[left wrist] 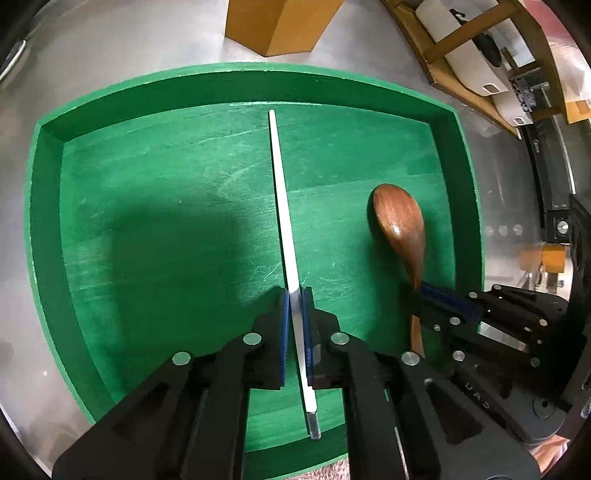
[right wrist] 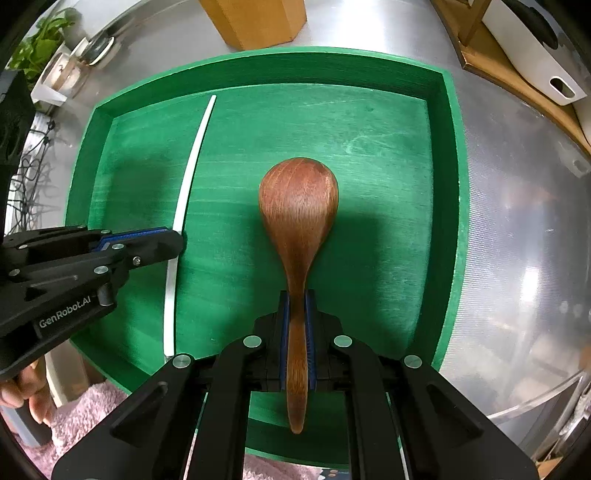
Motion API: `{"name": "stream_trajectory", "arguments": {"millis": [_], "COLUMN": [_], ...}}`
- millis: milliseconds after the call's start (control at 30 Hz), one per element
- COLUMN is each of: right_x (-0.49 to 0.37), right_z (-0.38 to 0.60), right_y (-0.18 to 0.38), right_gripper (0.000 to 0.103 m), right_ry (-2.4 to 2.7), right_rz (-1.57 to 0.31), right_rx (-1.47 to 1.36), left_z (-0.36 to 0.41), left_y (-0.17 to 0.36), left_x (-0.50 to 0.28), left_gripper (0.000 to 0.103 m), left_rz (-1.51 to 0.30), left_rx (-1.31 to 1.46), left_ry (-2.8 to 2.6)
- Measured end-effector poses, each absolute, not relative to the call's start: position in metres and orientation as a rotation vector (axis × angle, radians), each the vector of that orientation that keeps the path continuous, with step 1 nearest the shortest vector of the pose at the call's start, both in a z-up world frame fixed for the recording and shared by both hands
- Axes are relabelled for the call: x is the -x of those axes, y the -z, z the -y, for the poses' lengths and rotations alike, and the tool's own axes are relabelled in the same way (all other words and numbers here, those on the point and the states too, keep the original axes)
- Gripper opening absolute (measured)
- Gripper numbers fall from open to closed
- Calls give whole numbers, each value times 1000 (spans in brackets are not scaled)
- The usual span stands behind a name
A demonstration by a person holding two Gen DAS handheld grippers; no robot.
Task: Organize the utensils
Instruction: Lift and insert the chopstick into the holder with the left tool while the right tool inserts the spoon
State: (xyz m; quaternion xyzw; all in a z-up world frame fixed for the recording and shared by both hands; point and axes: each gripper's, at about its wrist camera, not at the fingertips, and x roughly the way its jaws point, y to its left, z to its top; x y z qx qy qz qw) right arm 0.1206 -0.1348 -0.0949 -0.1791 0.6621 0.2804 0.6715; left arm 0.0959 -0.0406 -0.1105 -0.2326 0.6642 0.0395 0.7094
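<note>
A green wooden tray [left wrist: 240, 85] [right wrist: 448, 184] lies on a metal table. My left gripper [left wrist: 294, 293] is shut on a thin white stick [left wrist: 282, 192], which runs lengthwise down the middle of the tray. From the right wrist view the same stick [right wrist: 192, 155] and the left gripper [right wrist: 177, 240] appear at the left. My right gripper [right wrist: 296, 295] is shut on the handle of a brown wooden spoon [right wrist: 299, 206], bowl facing down over the tray's right half. The left wrist view shows the spoon [left wrist: 399, 218] and right gripper [left wrist: 415, 291] at the right.
A tan wooden block [left wrist: 280, 26] [right wrist: 258, 22] stands just beyond the tray's far rim. A wooden rack with white boards [left wrist: 476, 55] sits at the far right. A pink towel [right wrist: 81, 417] lies under the tray's near edge. A plant and glass jars [right wrist: 59, 62] stand far left.
</note>
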Motion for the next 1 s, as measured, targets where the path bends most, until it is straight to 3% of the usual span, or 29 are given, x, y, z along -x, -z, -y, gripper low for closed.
{"name": "stream_trajectory", "arguments": {"millis": [233, 600, 767, 1000], "right_x": [-123, -128, -124, -118], "right_z": [128, 135, 137, 136], "right_y": [94, 86, 70, 42], "right_gripper": [8, 8, 8, 8], "right_ry": [-638, -682, -716, -720], "right_rz": [-1496, -1489, -1410, -1194], "right_rx": [398, 356, 334, 333], "left_z": [62, 51, 34, 14], "left_y": [104, 88, 69, 33], "left_x": [-94, -82, -70, -46], "left_gripper": [5, 4, 4, 4], "left_rz": [-1454, -1384, -1306, -1049], "left_rx": [381, 471, 462, 407], "left_ry": [-158, -81, -77, -68]}}
